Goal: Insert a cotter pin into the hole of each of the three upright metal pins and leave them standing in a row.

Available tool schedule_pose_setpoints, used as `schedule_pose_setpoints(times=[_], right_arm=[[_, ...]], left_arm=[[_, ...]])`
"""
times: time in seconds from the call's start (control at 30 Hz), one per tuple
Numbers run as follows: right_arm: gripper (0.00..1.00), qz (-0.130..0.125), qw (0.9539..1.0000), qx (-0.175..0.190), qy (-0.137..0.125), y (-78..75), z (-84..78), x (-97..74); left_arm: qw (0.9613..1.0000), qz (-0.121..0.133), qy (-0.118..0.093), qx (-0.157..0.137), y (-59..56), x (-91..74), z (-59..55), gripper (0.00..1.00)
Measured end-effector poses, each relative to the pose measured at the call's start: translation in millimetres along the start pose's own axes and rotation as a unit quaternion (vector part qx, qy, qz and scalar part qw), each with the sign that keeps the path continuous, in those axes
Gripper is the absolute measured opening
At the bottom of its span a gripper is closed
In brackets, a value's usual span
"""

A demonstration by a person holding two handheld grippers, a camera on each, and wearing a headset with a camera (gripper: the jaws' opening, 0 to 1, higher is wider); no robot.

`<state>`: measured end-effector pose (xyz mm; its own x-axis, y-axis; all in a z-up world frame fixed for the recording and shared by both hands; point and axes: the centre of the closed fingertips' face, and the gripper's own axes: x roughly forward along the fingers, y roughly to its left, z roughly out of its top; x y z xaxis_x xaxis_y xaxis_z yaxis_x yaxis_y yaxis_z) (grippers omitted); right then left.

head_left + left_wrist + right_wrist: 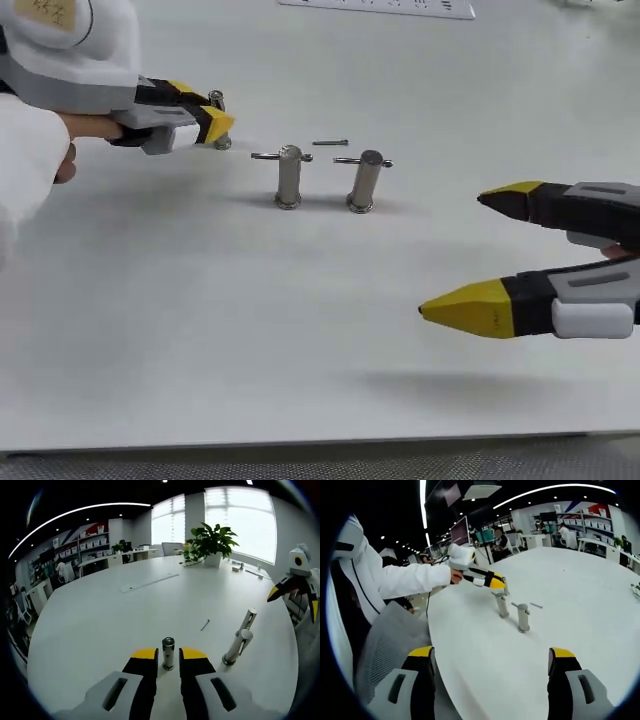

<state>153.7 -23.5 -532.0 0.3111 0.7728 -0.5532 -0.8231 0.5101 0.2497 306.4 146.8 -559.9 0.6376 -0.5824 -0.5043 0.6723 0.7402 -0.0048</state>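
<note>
Two upright metal pins (289, 180) (366, 184) stand side by side at mid table, each with a cotter pin through its top. A loose cotter pin (330, 143) lies just behind them. To their left stands a third metal pin (219, 137) (168, 653) with no cotter pin in it, and my left gripper (218, 120) (169, 652) is shut on it. Toward the table's near right side, my right gripper (450, 255) (490, 655) hovers wide open with nothing between its jaws. From there the two fitted pins (501, 604) (523, 618) are in sight.
The white table (200, 330) stretches to a front edge (300, 442). A long flat strip (380, 6) lies at the back. A potted plant (210, 542) stands at the far end. A grey mesh chair (385, 645) is beside the table.
</note>
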Motion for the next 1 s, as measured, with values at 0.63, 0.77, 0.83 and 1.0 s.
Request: schedule_pose_setpoints(times=[0.63,0.77,0.83,1.0], right_arm=[[0.91,0.009,0.9999,-0.002,0.007,2.9,-2.6,2.5],[0.91,0.006,0.9999,-0.007,0.011,0.4,-2.8,2.4],[0.91,0.006,0.9999,-0.009,0.009,-0.6,-0.1,1.7],[0.91,0.004,0.9999,-0.013,0.004,-2.1,3.7,2.9]], left_arm=[[0.9997,0.002,0.015,-0.02,7.8,0.7,-5.6,0.06],[0.9996,0.012,0.021,-0.018,9.8,-4.0,-7.7,0.06],[0.9995,0.015,0.023,-0.019,9.8,-8.8,-9.3,0.05],[0.9992,0.031,0.019,-0.019,8.7,-25.7,-7.8,0.05]])
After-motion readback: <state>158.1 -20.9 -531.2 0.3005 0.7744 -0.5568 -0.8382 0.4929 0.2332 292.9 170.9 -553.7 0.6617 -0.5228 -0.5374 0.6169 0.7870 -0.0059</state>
